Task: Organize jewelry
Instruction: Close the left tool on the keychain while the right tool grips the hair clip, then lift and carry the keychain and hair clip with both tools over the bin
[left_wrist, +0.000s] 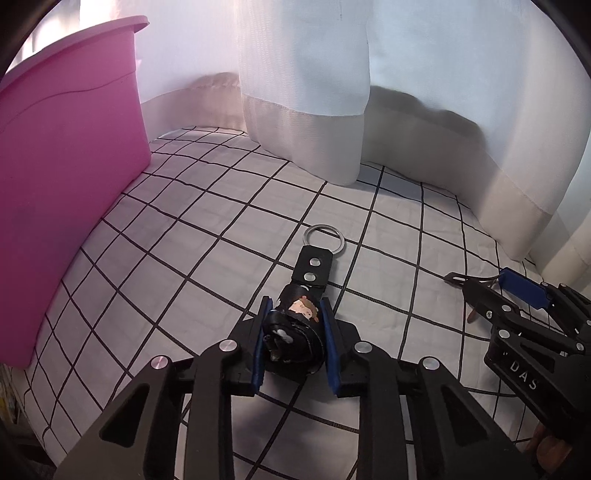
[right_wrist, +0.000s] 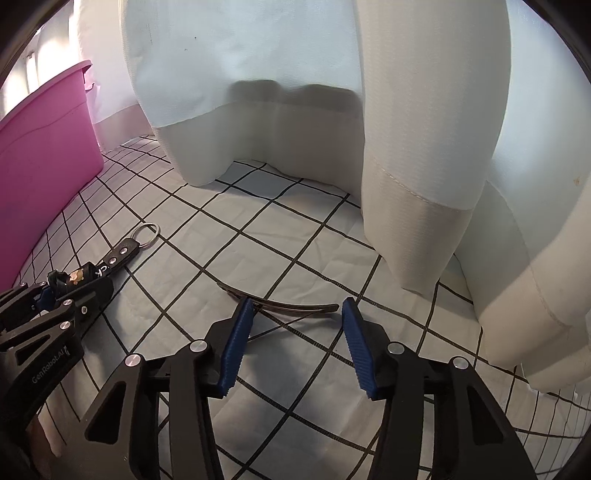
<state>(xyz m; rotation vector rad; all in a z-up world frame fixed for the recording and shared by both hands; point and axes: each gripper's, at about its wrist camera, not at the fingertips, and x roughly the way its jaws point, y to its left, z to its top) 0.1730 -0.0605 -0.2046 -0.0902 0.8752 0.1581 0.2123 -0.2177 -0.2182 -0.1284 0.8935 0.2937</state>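
Left wrist: keychain (left_wrist: 295, 325) between fingers (left_wrist: 260, 343).

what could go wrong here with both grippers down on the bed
1. The left hand-held gripper pinches only the bunched end of the keychain; its strap and ring lie loose and could swing or snag the checked sheet on lifting.
2. The right hand-held gripper straddles a thin curved hair clip lying flat; the pads may slide over it or pinch the sheet instead.
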